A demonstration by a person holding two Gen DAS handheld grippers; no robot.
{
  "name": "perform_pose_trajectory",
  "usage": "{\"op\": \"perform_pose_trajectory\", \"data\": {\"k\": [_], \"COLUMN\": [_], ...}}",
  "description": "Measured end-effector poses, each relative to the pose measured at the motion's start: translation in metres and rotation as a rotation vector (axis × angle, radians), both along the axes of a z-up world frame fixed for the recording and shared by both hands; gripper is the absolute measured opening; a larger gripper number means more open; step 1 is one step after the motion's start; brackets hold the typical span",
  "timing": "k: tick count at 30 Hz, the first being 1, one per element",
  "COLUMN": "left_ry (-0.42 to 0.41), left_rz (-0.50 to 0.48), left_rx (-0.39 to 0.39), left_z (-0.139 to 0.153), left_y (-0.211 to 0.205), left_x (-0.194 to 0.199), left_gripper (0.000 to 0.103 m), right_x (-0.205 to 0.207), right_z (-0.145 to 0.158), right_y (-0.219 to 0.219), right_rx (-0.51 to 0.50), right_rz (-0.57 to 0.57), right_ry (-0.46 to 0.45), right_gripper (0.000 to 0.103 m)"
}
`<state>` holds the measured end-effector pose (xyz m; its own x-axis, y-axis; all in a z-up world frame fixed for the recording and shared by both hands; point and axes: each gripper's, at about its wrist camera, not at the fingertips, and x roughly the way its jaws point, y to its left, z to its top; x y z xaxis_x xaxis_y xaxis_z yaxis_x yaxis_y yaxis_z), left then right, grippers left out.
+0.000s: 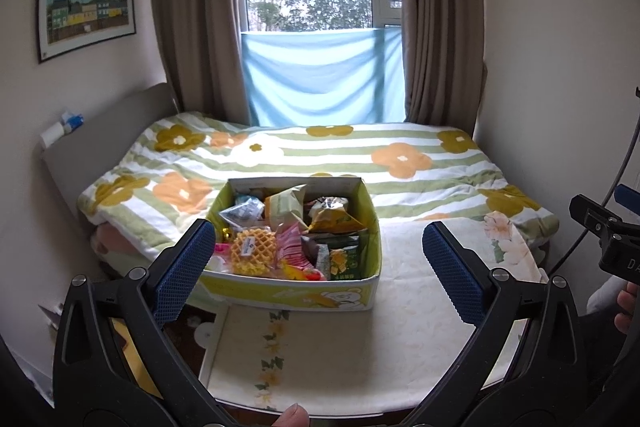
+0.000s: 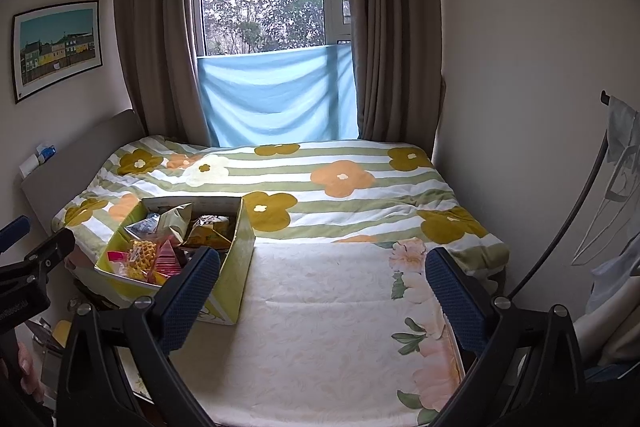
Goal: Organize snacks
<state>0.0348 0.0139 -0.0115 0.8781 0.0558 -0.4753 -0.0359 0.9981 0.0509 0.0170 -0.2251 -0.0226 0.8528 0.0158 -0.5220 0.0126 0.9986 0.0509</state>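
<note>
Near the left edge of the bed (image 2: 320,327), on the pale sheet at its foot end, sits a green cardboard box (image 1: 296,291) heaped with snacks: a yellow waffle-patterned packet (image 1: 254,253), a pink striped wrapper (image 1: 290,241), green pouches (image 1: 340,259) and a crumpled tan bag (image 1: 286,205). A striped flowered quilt (image 2: 340,187) covers the far half of the bed, touching the box's back wall.

Both tools hang above the foot of the bed, well short of the box. The left gripper (image 1: 320,267) has its jaws spread wide and holds nothing; the right gripper (image 2: 324,299) is likewise wide and empty, aimed at bare sheet to the right of the box.

The risk, as I judge it, lies in the pile itself. The packets overlap loosely, so wide jaws may pinch two at once or drag a neighbour over the rim. Crinkly wrappers could slip, and the soft mattress might let the box tip toward the near left edge if pressed.
</note>
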Motion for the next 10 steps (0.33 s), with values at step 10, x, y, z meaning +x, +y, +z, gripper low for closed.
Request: {"op": "perform_pose_trajectory", "data": {"k": [10], "left_ry": [0.003], "left_rz": [0.008], "left_rx": [-0.004], "left_z": [-0.007], "left_y": [0.008], "left_x": [0.012], "left_gripper": [0.103], "right_x": [0.010], "right_z": [-0.009], "right_y": [0.002], "right_rx": [0.002], "right_rz": [-0.003], "right_ry": [0.029], "right_gripper": [0.102]}}
